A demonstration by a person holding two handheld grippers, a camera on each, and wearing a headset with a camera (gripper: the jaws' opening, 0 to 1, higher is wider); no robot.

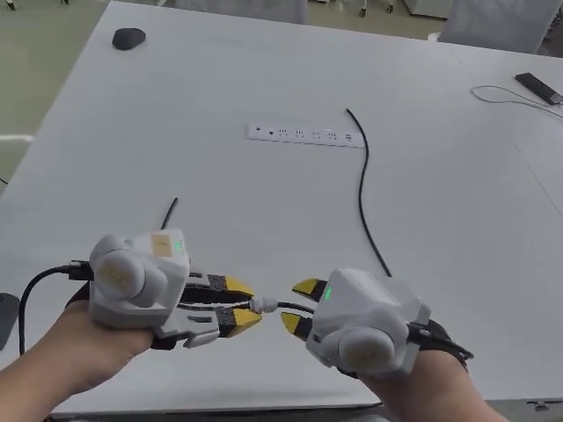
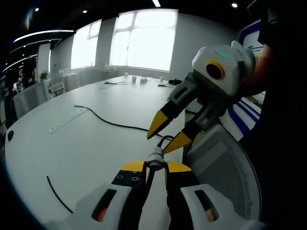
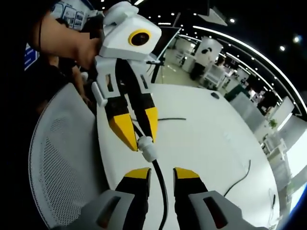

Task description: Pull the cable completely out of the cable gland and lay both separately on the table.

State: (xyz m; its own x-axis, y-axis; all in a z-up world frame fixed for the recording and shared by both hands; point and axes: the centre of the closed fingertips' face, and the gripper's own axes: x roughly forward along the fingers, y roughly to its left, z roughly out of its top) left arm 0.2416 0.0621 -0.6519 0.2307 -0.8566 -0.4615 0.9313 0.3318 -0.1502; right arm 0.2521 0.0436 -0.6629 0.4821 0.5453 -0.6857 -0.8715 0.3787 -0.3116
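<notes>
Head view: both tools are held above the near edge of the worktop (image 1: 264,202), tips facing each other. Here the left hand-held gripper (image 1: 239,303) is clamped on the white cable gland (image 1: 261,306), which sticks out past its yellow tips. From the gland the black cable (image 1: 286,307) runs between the 2 jaws of the right hand-held gripper (image 1: 299,306). Right gripper view shows those jaws apart, with a gap on either side of the cable. Further back on the worktop lies a power strip (image 1: 305,134).

The left hand-held gripper (image 1: 249,305) was clamped shut, facing the right hand-held gripper (image 1: 291,305), whose jaws stood apart.
</notes>
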